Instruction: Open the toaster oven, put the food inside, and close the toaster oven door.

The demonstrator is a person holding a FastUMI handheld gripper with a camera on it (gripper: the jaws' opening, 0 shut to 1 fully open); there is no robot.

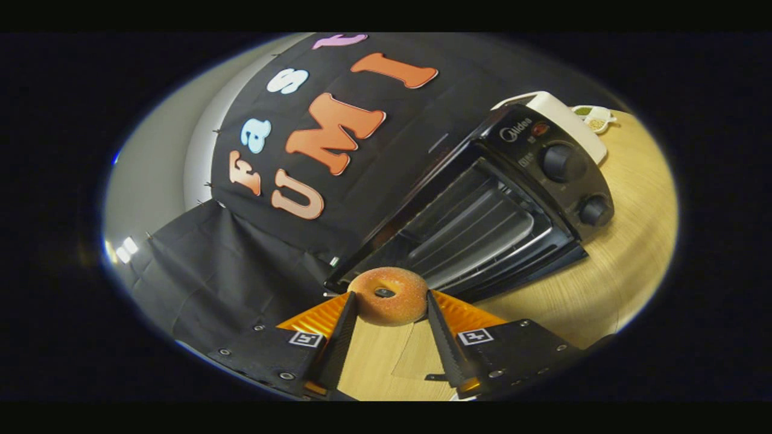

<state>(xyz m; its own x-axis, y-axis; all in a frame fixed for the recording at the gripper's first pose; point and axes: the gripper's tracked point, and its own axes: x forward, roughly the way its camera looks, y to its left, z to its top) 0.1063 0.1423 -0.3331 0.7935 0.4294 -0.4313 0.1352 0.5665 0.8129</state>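
Note:
A sugared doughnut (389, 295) sits between my gripper's (391, 296) two fingertips, and both fingers press on its sides. It hangs above the wooden table (627, 265). Just beyond it stands the black toaster oven (482, 211) with its door (518, 274) folded down open, the wire rack (476, 232) and the dark inside showing. Its control panel with two knobs (562, 163) lies to the right of the opening. The whole view is tilted.
A white appliance (573, 117) stands behind the oven, with a small white dish (594, 119) of greenish bits beside it. Black cloth (241, 265) hangs to the left of the oven. Bare table stretches to the right of the oven door.

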